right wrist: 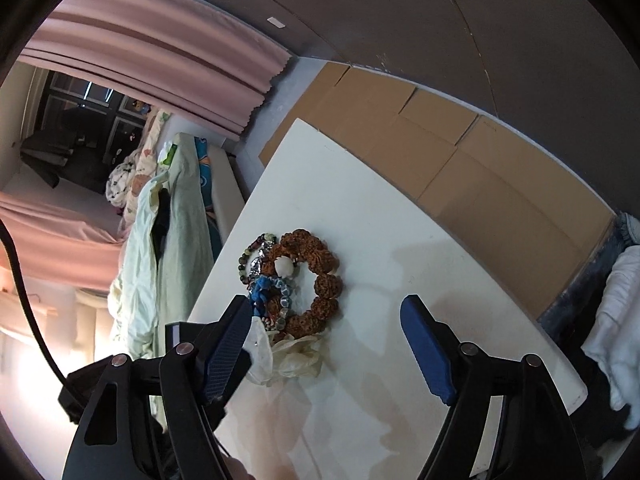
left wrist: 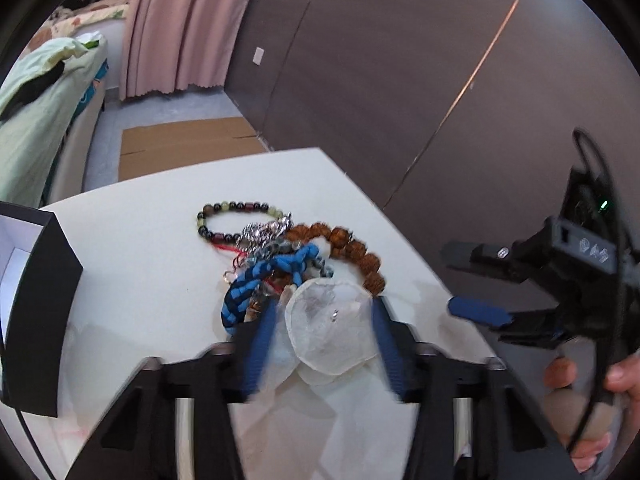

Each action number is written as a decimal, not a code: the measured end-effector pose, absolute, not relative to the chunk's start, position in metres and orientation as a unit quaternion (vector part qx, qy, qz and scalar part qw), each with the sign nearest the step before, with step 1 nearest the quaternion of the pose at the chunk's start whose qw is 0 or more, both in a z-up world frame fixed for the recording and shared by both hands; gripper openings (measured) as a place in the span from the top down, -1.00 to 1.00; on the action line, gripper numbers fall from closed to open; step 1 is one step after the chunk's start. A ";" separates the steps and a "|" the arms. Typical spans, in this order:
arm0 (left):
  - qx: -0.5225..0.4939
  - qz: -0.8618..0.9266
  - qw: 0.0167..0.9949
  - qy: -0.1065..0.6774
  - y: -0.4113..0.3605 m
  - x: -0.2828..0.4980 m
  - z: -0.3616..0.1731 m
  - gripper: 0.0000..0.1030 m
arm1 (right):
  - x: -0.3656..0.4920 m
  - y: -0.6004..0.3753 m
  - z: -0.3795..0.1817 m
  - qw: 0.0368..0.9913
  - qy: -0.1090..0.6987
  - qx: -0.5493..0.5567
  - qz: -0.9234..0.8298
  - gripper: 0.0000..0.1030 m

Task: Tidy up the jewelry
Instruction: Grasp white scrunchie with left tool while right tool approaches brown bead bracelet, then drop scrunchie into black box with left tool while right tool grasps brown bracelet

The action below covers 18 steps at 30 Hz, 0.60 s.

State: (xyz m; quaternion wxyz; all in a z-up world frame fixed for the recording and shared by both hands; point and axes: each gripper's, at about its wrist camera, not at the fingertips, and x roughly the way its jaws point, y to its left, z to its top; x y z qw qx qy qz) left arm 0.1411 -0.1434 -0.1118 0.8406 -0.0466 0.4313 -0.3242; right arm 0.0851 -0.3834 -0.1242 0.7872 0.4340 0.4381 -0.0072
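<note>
While the left claw (left wrist: 324,320) stands with its blue fingers (left wrist: 262,344) on both sides of a thin translucent shell disc (left wrist: 330,330), I cannot tell if the pads already press it; the gap is rather narrow and the disc fills most of it. The disc looks light, stiff and brittle, so I judge that a soft grip on its two edges is the safe way, because a hard squeeze may crack it. Just beyond it, toward 12 o'clock, lies the tangled pile on the white counter (left wrist: 140,248): a blue braided cord bracelet (left wrist: 266,276) at 11 o'clock, soft and easy to pinch, a bracelet of big brown rough beads (left wrist: 352,250) at 1 o'clock, heavier and bumpy, and a dark bead bracelet (left wrist: 232,216) farther behind. They overlap, so lifting one may drag the others. At 9 o'clock stands an open black box (left wrist: 36,304). The right claw (right wrist: 326,344) is wide and holds nothing, with the pile at its 11 o'clock.
</note>
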 end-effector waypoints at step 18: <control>-0.072 -0.297 0.879 0.367 -0.095 0.140 -0.068 1.00 | 0.134 -0.356 -0.125 0.825 0.468 0.314 -0.044 -0.06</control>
